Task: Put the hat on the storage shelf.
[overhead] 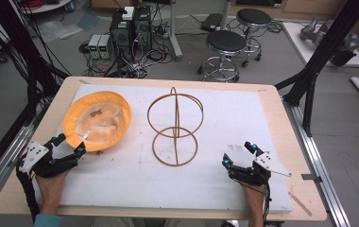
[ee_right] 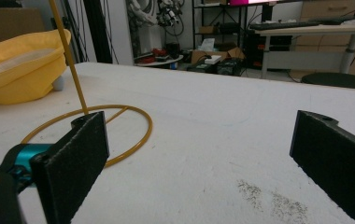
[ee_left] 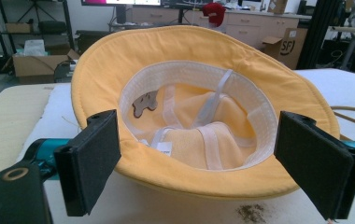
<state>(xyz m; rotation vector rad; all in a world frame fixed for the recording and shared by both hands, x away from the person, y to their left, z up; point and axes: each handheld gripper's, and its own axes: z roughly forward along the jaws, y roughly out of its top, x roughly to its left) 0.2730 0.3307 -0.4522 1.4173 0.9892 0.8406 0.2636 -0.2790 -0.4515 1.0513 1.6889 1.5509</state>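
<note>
Readable writing: "SF" on a cardboard box (ee_left: 291, 46) far behind the table. Yellow bucket hat (overhead: 97, 120) lies crown-down, far left on the white mat (overhead: 225, 189), showing its white lining, straps, a small brown patch (ee_left: 145, 102) and a sewn-in tag (text too small to read). Left gripper (overhead: 69, 144) low at the near-left, jaws wide apart on either side of the hat's near brim, gripping nothing. Right gripper (overhead: 238, 153) near right, jaws spread wide, empty. Wire hat stand (overhead: 175, 127) sits mid-mat between them, just right of the hat.
</note>
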